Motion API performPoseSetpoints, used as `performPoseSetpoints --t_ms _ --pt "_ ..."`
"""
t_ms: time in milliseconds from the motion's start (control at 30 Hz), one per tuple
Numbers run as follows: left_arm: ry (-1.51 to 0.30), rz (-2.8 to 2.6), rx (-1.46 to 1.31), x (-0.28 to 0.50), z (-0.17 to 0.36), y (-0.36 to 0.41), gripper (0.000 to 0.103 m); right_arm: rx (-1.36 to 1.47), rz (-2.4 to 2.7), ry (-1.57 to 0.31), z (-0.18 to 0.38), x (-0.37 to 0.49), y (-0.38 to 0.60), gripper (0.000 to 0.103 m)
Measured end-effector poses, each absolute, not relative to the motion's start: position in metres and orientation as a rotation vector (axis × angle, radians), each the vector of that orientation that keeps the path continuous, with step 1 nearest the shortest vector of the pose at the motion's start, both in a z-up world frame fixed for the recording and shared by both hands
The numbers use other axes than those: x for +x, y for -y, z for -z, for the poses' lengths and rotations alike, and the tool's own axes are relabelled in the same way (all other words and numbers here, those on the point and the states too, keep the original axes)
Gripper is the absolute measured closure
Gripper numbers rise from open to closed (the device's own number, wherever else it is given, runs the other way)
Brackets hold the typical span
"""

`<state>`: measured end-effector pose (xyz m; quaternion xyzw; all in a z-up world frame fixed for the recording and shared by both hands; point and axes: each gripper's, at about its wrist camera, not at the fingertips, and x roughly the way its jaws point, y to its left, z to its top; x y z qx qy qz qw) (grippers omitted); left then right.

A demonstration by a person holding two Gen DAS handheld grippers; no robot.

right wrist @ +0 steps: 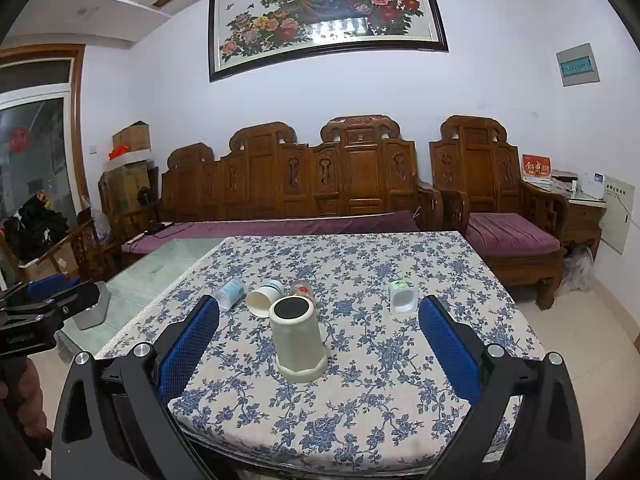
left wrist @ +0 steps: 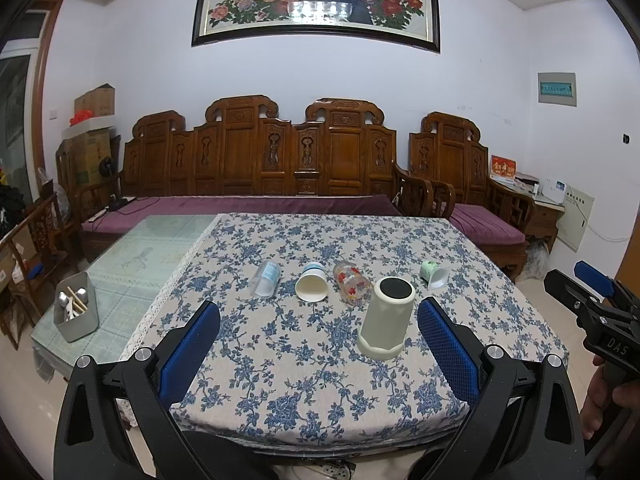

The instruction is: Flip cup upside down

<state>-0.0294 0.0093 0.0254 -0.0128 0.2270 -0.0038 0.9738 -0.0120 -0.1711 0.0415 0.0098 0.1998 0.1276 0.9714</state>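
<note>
A pale grey-green cup (left wrist: 386, 322) stands upside down on the flowered tablecloth, its dark base facing up; it also shows in the right wrist view (right wrist: 298, 338). Behind it several cups lie on their sides: a clear one (left wrist: 265, 279), a white one with a blue band (left wrist: 312, 286), a glass one with red flowers (left wrist: 352, 283) and a small green and white one (left wrist: 434, 274). My left gripper (left wrist: 318, 350) is open and empty, held back near the table's front edge. My right gripper (right wrist: 318, 350) is open and empty too, just short of the upturned cup.
A metal holder with chopsticks and spoons (left wrist: 76, 312) stands on the bare glass part of the table (left wrist: 140, 256) at the left. A carved wooden sofa (left wrist: 256, 160) with purple cushions lines the far wall. The right gripper's body (left wrist: 592, 304) shows at the right edge.
</note>
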Motion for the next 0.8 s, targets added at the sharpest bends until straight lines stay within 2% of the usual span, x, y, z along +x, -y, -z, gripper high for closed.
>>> performPoseSetpoints --t_ms 800 --pt "-0.458 0.005 -0.023 -0.0296 -0.0263 -0.0098 0.008 0.023 -0.258 -0.398 -0.0441 -0.0138 0.1713 0.002"
